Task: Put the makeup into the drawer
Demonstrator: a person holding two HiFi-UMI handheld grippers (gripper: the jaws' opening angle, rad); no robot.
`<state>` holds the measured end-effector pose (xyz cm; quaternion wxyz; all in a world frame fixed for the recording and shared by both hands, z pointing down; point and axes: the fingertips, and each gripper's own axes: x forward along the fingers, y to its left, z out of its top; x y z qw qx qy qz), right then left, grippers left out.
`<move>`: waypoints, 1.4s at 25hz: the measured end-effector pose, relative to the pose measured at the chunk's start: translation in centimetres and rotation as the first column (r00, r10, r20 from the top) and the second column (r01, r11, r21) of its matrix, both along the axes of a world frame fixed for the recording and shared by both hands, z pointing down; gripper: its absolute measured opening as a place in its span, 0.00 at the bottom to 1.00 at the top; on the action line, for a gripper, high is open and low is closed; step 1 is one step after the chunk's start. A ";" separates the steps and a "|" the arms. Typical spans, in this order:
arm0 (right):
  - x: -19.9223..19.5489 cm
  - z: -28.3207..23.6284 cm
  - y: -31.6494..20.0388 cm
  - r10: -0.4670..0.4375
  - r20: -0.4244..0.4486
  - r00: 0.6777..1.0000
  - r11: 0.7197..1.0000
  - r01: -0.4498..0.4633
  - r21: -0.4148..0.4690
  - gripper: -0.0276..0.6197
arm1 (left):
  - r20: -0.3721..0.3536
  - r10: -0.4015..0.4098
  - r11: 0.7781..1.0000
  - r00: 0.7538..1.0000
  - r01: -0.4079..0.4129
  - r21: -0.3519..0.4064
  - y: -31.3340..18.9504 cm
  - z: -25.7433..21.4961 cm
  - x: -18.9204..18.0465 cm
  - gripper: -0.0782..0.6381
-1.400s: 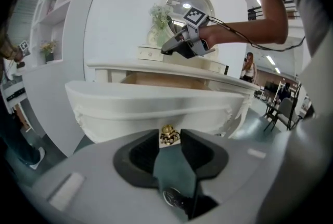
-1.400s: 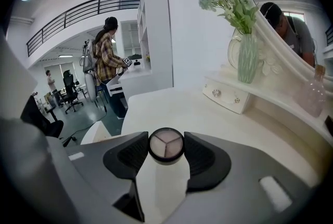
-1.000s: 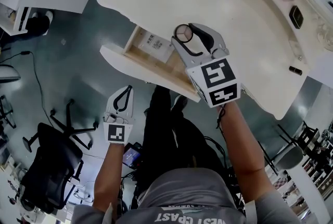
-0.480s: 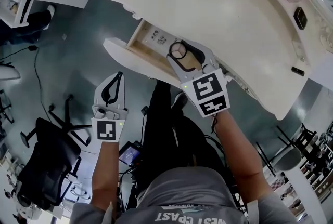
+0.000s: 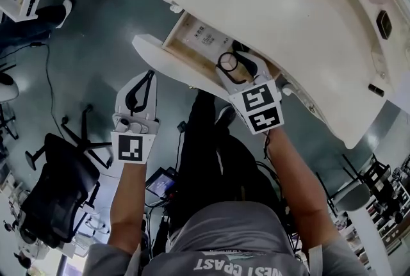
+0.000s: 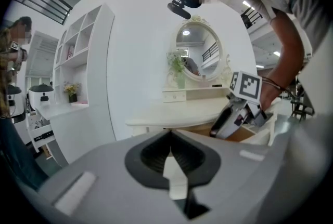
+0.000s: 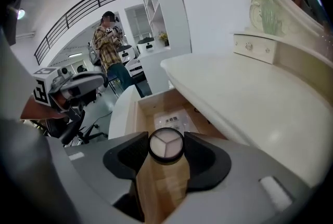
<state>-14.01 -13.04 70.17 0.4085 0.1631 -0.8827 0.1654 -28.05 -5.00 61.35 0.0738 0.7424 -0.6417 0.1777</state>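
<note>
A round makeup compact (image 7: 166, 145) with a pale three-part face sits between the pads of my right gripper (image 7: 166, 151), which is shut on it. In the head view that gripper (image 5: 232, 67) holds the compact (image 5: 229, 58) over the open wooden drawer (image 5: 168, 57) under the white vanity table (image 5: 282, 6). A printed paper sheet (image 7: 174, 121) lies on the drawer's floor (image 7: 151, 114). My left gripper (image 5: 150, 75) hangs shut and empty in the air, left of the drawer front. Its jaws (image 6: 170, 154) meet with nothing between them.
An oval mirror (image 6: 200, 54) and a small drawer unit stand at the back of the vanity. Two small dark items (image 5: 384, 20) (image 5: 376, 90) lie on the tabletop's right side. A black office chair (image 5: 57, 185) stands on the floor at left. A person (image 7: 109, 43) stands far behind.
My right gripper has come down with the compact from the table's edge to the open drawer. The left gripper has risen a little, still shut.
</note>
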 end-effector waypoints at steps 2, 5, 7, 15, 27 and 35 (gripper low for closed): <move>0.2 1.3 0.1 0.001 -0.020 1.000 1.000 -0.001 -0.013 0.39 | 0.009 0.011 1.000 1.000 -0.011 0.019 -0.5 -0.2 -0.1 0.11; 0.2 2.7 -0.2 0.005 -0.044 0.999 1.000 -0.007 -0.030 0.39 | 0.003 0.011 0.999 1.000 -0.011 0.032 -1.1 -0.4 -0.3 0.11; 0.3 3.3 -0.3 0.010 -0.055 0.998 0.999 -0.012 -0.045 0.39 | -0.009 0.004 0.999 1.000 -0.004 0.032 -1.1 -0.5 -0.4 0.11; 0.9 5.2 -0.6 0.010 -0.138 0.990 0.995 -0.024 -0.096 0.39 | -0.031 -0.004 1.000 1.000 0.004 0.023 -1.1 -0.3 -0.3 0.11; 1.6 8.1 -0.7 -0.015 -0.225 0.974 0.991 -0.016 -0.133 0.39 | -0.039 -0.006 1.000 0.999 0.008 0.030 -1.2 -0.5 -0.2 0.11; 1.9 8.7 -0.3 -0.018 -0.261 0.965 0.988 -0.023 -0.152 0.40 | -0.027 -0.008 0.999 1.000 0.009 0.047 -1.2 -2.0 -0.6 0.11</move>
